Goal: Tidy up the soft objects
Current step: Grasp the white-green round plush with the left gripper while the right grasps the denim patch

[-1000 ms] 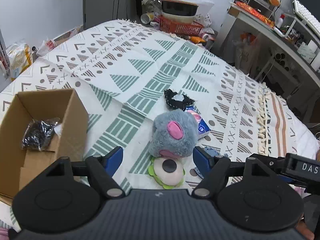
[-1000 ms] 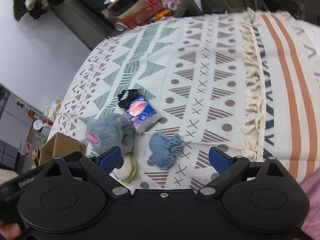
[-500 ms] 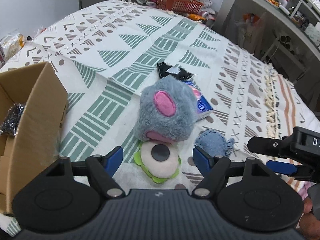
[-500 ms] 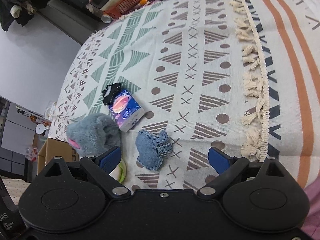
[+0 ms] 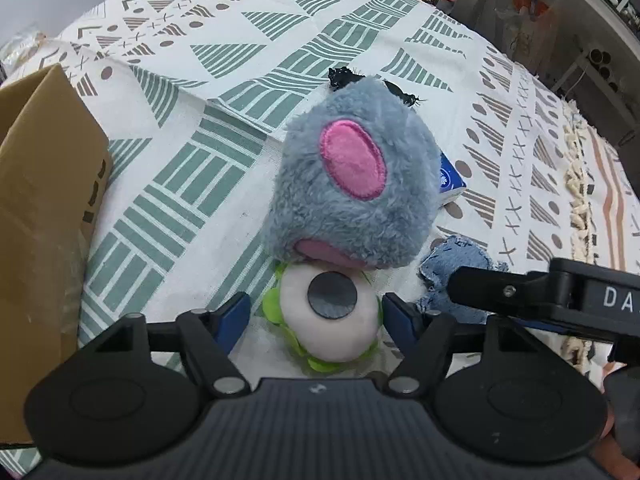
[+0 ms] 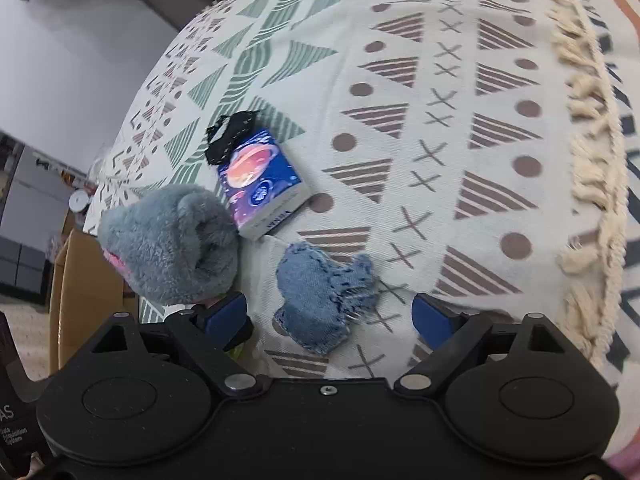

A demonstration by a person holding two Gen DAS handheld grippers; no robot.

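On the patterned blanket [image 5: 240, 80], the left gripper [image 5: 316, 316] straddles the round white plush [image 5: 332, 332], fingers wide apart, gripping nothing; the right gripper [image 6: 330, 316] gapes over the denim piece [image 6: 320, 296].

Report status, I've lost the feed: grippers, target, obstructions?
Left gripper open around round white-and-green plush disc. Right gripper open over blue denim scrap. Grey fluffy plush toy overlapping disc's far edge.

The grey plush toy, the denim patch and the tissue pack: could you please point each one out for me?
grey plush toy [image 5: 352, 184]: left wrist view, on its pink oval patch.
denim patch [image 6: 320, 300]: right wrist view, middle of the fabric.
tissue pack [image 6: 260, 180]: right wrist view, on its printed top face.
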